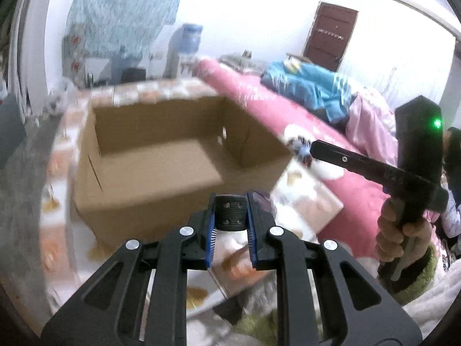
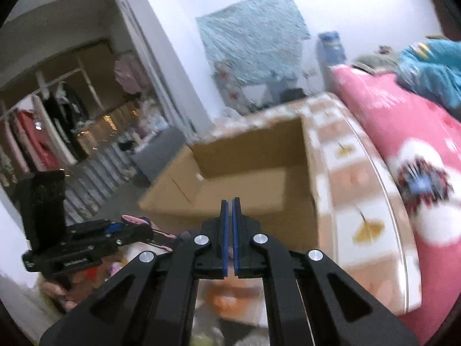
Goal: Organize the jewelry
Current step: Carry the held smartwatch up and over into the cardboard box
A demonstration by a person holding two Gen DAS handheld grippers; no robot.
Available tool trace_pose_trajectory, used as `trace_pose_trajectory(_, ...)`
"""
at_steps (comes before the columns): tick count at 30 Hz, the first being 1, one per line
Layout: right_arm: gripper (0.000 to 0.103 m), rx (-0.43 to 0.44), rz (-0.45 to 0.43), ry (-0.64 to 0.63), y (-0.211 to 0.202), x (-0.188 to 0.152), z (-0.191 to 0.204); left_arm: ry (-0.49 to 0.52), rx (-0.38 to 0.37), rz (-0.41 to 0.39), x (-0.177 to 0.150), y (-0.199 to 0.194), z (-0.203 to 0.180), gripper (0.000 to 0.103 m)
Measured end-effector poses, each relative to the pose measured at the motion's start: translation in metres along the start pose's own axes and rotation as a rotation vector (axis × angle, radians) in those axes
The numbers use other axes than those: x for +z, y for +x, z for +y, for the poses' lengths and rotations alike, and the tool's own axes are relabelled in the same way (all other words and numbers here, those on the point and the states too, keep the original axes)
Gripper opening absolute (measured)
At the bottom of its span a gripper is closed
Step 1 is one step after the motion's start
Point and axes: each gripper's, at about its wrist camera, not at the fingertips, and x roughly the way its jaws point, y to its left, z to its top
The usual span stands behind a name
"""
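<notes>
Cardboard box point(image 1: 161, 155), open-topped and seemingly bare inside, sits on the patterned table point(image 1: 305, 199) beside the pink bed point(image 1: 354, 178). Right gripper point(image 2: 230, 201), gripped by a hand point(image 1: 403, 239) at the box's right side in the left wrist view, points level toward the box with jaws pressed together on nothing. Left gripper point(image 1: 232, 201) hovers near the box's front wall, jaws clamped on a dark watch point(image 1: 232, 212) with a pink strap point(image 2: 135, 220).
</notes>
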Motion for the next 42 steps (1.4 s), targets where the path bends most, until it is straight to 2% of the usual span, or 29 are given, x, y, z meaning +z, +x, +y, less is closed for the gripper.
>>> trace_pose_trajectory(3,0.003,0.051,0.002,-0.021,0.018,0.039,0.005,0.002,0.039,0.002,0.032,0.0,0.01,0.017)
trace_pose_trajectory(5,0.003,0.042,0.017,-0.025,0.038,0.061,0.005,-0.049,0.036,0.009,0.047,0.007,0.027,0.016)
trace_pose_trajectory(7,0.003,0.051,0.032,-0.008,0.049,0.072,0.004,-0.092,0.038,0.034,0.053,0.014,0.04,0.015)
trace_pose_trajectory(8,0.003,0.084,0.041,0.023,0.053,0.076,0.001,-0.112,0.026,0.041,0.054,0.014,0.044,0.015)
trace_pose_trajectory(11,0.003,0.1,0.031,0.021,0.049,0.073,0.0,-0.088,0.018,0.021,0.056,0.003,0.04,0.015)
trace_pose_trajectory(15,0.004,0.209,0.061,0.085,0.044,0.052,-0.014,-0.095,-0.015,0.034,0.06,-0.004,0.034,0.015)
trace_pose_trajectory(17,0.005,0.243,0.071,0.127,0.044,0.028,-0.022,-0.086,-0.028,0.031,0.061,-0.009,0.027,0.015)
trace_pose_trajectory(19,0.013,0.296,0.101,0.206,0.049,-0.003,-0.035,-0.08,-0.035,0.031,0.063,-0.013,0.02,0.015)
trace_pose_trajectory(21,0.03,0.338,0.123,0.293,0.052,-0.032,-0.048,-0.084,-0.05,0.044,0.064,-0.016,0.012,0.015)
trace_pose_trajectory(25,0.035,0.469,0.18,0.548,0.074,-0.092,-0.077,-0.052,-0.043,0.035,0.07,-0.026,-0.009,0.015)
trace_pose_trajectory(27,0.047,0.529,0.194,0.618,0.082,-0.109,-0.081,-0.04,-0.046,0.016,0.075,-0.036,-0.019,0.015)
trace_pose_trajectory(32,0.061,0.683,0.142,0.702,0.09,-0.116,-0.082,-0.016,-0.055,-0.032,0.091,-0.057,-0.039,0.015)
trace_pose_trajectory(34,0.063,0.779,0.104,0.743,0.094,-0.113,-0.086,-0.006,-0.059,-0.059,0.097,-0.063,-0.047,0.015)
trace_pose_trajectory(36,0.063,0.828,0.092,0.775,0.1,-0.112,-0.088,-0.003,-0.066,-0.081,0.103,-0.067,-0.054,0.015)
trace_pose_trajectory(42,0.063,1.03,0.117,0.891,0.136,-0.118,-0.077,0.025,-0.077,-0.142,0.119,-0.081,-0.073,0.015)
